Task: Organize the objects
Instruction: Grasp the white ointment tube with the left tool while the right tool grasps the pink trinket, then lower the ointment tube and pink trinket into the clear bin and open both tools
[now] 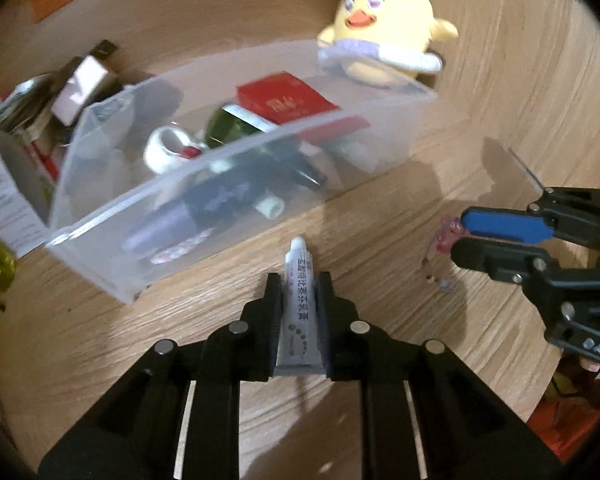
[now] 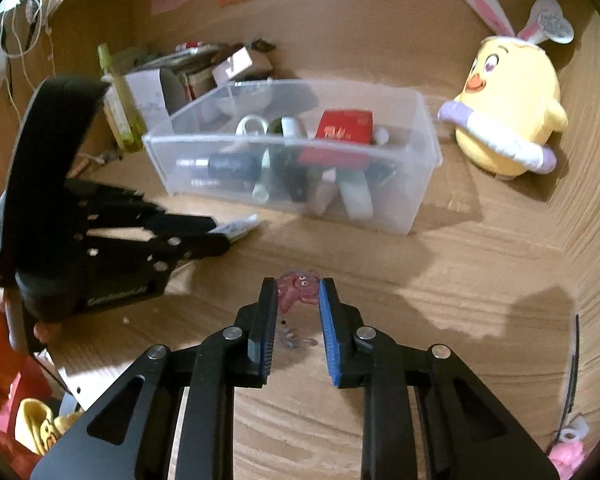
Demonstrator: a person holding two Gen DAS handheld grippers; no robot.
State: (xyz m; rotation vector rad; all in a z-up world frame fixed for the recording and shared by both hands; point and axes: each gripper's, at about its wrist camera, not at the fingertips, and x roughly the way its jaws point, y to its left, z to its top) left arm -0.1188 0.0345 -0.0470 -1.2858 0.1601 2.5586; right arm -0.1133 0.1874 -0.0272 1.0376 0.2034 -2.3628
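My left gripper (image 1: 298, 282) is shut on a small white ointment tube (image 1: 299, 304), cap forward, held just short of the clear plastic bin (image 1: 100, 216). The bin holds several items: a red box (image 1: 286, 98), bottles and tubes. In the right wrist view my right gripper (image 2: 299, 286) is shut on a small translucent pink figure (image 2: 298, 287) held between its fingertips above the wooden desk. The bin (image 2: 404, 204) lies ahead of it. The left gripper with the tube (image 2: 240, 227) shows at left; the right gripper (image 1: 460, 236) shows at right in the left wrist view.
A yellow chick plush with bunny ears (image 2: 508, 116) stands right of the bin. Boxes and papers (image 2: 204, 68) and a green bottle (image 2: 120, 108) crowd behind its left end. A small trinket (image 2: 296, 340) lies on the desk under the right gripper.
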